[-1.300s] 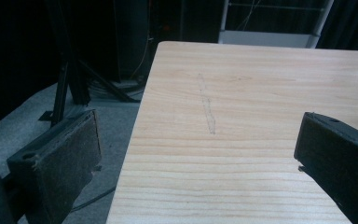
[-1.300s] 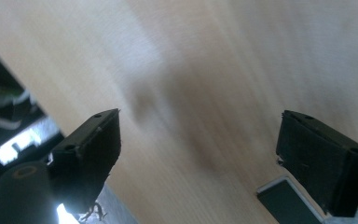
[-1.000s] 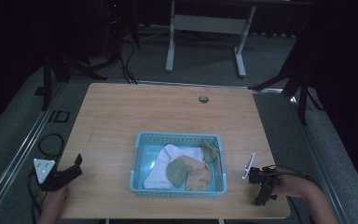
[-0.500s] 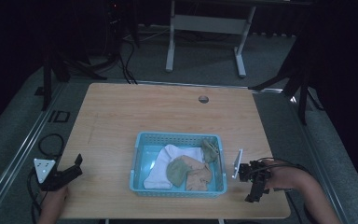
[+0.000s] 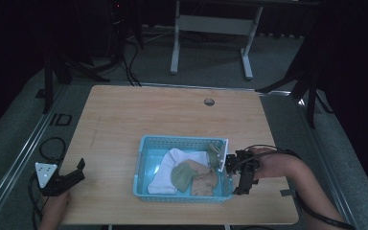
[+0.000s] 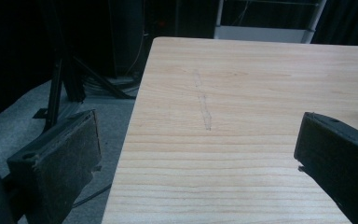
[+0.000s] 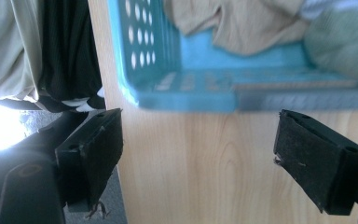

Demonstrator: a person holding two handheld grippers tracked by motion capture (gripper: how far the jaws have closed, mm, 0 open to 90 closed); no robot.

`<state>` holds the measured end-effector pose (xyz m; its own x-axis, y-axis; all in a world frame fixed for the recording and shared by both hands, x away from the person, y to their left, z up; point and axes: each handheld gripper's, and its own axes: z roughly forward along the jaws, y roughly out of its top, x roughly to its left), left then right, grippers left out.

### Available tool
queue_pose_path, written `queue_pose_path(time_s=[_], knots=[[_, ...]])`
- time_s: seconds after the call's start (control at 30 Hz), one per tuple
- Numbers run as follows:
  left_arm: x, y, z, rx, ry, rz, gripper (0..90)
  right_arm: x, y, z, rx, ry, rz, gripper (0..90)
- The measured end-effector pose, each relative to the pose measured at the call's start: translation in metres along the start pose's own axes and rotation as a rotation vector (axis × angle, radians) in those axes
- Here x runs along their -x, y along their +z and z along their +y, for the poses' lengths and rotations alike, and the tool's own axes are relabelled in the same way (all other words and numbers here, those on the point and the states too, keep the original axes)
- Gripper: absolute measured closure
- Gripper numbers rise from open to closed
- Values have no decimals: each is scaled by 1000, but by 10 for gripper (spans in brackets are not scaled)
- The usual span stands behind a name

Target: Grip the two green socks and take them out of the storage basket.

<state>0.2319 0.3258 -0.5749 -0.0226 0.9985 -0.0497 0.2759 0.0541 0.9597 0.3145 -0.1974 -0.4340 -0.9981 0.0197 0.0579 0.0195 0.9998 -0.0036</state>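
Observation:
A blue plastic basket [image 5: 143,165] sits on the wooden table [image 5: 163,115], toward the front. Inside lie a white cloth [image 5: 170,167], a green cloth [image 5: 181,176], a tan cloth [image 5: 207,181] and an olive piece [image 5: 214,151]. My right gripper [image 5: 238,178] hovers just outside the basket's right wall, open and holding nothing. In the right gripper view the gripper [image 7: 203,149] faces the basket's corner [image 7: 168,88], with the tan cloth [image 7: 242,23] behind the rim. My left gripper [image 5: 78,172] rests at the table's front left edge, open [image 6: 198,154] over bare wood.
A round cable hole [image 5: 209,101] is near the table's far edge. The table's left edge [image 6: 130,130] drops to grey carpet with a black stand leg [image 6: 56,88]. A white desk frame [image 5: 211,28] stands behind the table.
My right gripper has moved left and slightly away from the front edge, from open tabletop up against the basket's right wall. The left gripper has stayed put.

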Motion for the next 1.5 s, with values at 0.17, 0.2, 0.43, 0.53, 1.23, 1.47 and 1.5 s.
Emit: queue_pose_path(time_s=[0.17,0.2,0.43,0.53,1.23,1.47,1.5], knots=[[0,0,0,-2,-2,-3,7,4,-4,19,5,-34,-3,154],[0,0,0,-2,-2,-4,7,5,-4,22,8,-38,-1,154],[-1,0,0,-6,-1,-6,7,13,-1,43,22,-64,22,150],[-1,0,0,-9,0,-8,7,13,3,50,9,-93,12,172],[-1,1,0,-16,-2,-11,7,19,32,117,-3,-229,-42,242],[-1,1,0,-18,-4,-12,7,21,46,136,-24,-262,-80,344],[-1,1,1,-19,-4,-12,7,21,49,138,-33,-265,-91,350]])
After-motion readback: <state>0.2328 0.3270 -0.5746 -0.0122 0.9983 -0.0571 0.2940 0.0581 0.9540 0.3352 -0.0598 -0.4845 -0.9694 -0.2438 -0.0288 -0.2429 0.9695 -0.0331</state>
